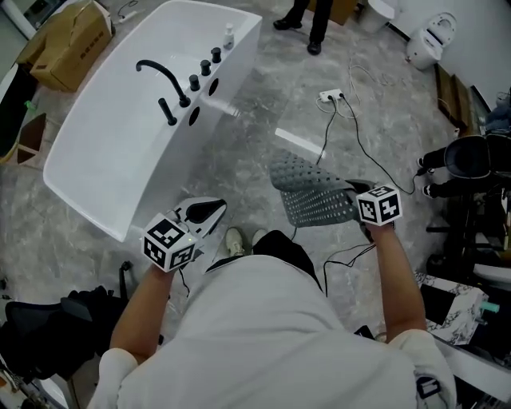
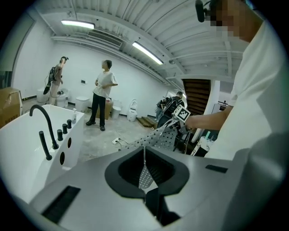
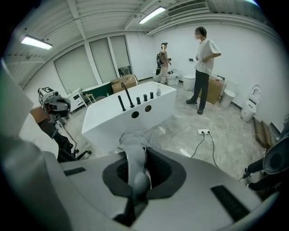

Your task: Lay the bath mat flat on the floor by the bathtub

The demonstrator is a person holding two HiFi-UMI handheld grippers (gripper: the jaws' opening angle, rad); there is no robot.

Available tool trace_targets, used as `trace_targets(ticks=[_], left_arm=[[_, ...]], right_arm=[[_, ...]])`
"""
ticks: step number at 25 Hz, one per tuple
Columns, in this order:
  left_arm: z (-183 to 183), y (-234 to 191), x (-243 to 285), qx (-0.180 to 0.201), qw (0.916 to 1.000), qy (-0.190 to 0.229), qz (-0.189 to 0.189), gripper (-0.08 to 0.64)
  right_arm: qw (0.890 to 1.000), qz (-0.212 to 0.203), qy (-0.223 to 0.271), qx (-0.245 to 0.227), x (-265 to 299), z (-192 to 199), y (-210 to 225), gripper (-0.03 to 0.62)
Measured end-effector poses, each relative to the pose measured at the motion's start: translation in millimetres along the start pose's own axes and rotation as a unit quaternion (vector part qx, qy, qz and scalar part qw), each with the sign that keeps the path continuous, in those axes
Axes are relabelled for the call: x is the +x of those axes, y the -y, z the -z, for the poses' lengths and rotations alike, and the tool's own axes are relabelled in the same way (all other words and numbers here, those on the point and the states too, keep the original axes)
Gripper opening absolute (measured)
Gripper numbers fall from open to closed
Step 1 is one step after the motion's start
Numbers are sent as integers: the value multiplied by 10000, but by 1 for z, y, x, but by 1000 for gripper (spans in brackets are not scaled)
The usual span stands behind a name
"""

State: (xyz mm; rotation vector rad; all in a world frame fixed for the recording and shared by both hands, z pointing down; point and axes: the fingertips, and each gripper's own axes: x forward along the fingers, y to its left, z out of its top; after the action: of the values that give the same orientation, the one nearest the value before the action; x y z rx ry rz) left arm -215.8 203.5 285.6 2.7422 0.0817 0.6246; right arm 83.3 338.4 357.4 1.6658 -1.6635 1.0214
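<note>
The grey perforated bath mat (image 1: 313,194) hangs crumpled above the floor, right of the white bathtub (image 1: 120,160). My right gripper (image 1: 354,192) is shut on its right end, and in the right gripper view the bunched mat (image 3: 133,153) runs into the closed jaws (image 3: 136,187). My left gripper (image 1: 212,209) is near the tub's front corner, pointing toward the mat. In the left gripper view a thin perforated strip of the mat (image 2: 144,176) lies pinched in the jaws (image 2: 145,191). From the head view that link is hard to see.
A person (image 1: 307,22) stands beyond the tub. A power strip (image 1: 331,96) and cables (image 1: 363,152) lie on the marble floor, with a white slab (image 1: 299,142) nearby. Black equipment (image 1: 471,164) is on the right, a cardboard box (image 1: 72,44) at far left, a black chair (image 1: 48,327) at lower left.
</note>
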Motion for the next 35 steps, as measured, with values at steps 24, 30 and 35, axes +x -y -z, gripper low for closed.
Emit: trace_targets(ticks=[24,30,35], left_arm=[[-119,-173,168,-1086,9865,-134,-1221,26],[-146,-205,221,-1296,9817,-217,-1378,26],[-143,-221,249,-1530,9760,-436,-1490,26]], right_arm=[[9941,-612,-329,-837,257,-287,266,14],[9923,-401,-195,-1155,335,-372,342,14],[9892,-228,-81,-1448,402,-431,380,14]])
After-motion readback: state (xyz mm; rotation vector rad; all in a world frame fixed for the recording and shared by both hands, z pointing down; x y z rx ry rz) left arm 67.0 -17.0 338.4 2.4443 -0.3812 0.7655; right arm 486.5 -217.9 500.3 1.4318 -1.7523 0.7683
